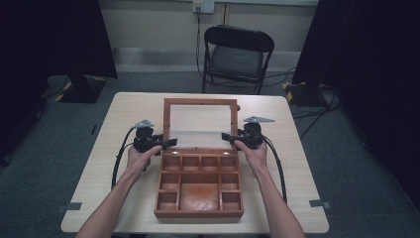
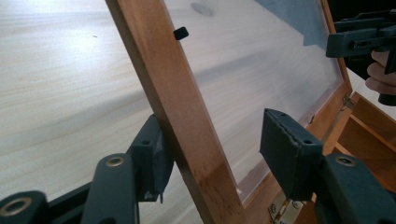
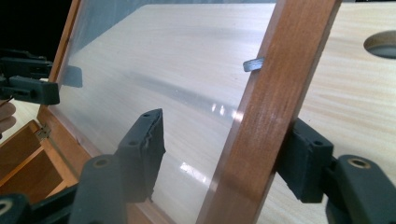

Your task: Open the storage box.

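Observation:
A wooden box (image 1: 199, 214) with several compartments stands on the table, its glass-paned lid (image 1: 200, 101) raised and leaning back. My left gripper (image 1: 170, 143) straddles the lid's left rail (image 2: 180, 121) near the hinge. Its outer pad (image 2: 150, 156) lies against the wood, while the inner pad (image 2: 286, 144) stands off over the glass, so it is open. My right gripper (image 1: 226, 137) straddles the right rail (image 3: 268, 116). Its outer pad (image 3: 304, 158) is at the wood and its inner pad (image 3: 142, 149) stands clear of it, so it too is open.
The light wooden table (image 1: 124, 114) has free surface to both sides of the box. A black folding chair (image 1: 236, 54) stands beyond the far edge. A brass hinge (image 2: 286, 210) joins lid and base. A round hole (image 3: 383, 44) lies in the tabletop behind the lid.

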The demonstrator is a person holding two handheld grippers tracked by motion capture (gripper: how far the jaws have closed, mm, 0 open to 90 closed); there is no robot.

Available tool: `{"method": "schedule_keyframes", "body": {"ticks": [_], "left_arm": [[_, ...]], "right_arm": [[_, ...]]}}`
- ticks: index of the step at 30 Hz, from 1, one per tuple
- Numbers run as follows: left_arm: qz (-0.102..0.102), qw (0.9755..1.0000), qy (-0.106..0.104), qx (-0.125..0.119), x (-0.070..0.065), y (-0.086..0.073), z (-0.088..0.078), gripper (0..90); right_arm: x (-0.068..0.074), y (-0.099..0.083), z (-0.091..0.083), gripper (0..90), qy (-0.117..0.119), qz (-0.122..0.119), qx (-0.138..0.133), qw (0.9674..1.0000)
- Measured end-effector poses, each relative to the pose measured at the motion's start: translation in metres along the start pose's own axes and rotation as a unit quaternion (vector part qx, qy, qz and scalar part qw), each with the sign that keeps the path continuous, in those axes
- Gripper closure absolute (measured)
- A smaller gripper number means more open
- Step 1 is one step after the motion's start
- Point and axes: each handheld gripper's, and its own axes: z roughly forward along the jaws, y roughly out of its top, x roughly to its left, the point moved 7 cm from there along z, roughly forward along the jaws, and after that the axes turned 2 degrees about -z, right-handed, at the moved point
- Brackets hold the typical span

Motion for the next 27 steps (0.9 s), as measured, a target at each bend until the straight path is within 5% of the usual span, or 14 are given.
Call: {"method": "schedule_keyframes", "body": {"ticks": [17, 27], "left_arm": [[-0.045, 0.9988, -0.014, 0.014, 0.007, -0.009, 0.012, 35.6], [-0.043, 0.9985, -0.008, 0.032, 0.006, -0.012, 0.015, 28.6]], "right_arm": [[-0.013, -0.01, 0.005, 30.7, -0.011, 0.029, 0.023, 0.9993], [-0.014, -0.016, 0.01, 29.2, -0.017, 0.034, 0.031, 0.9988]]}}
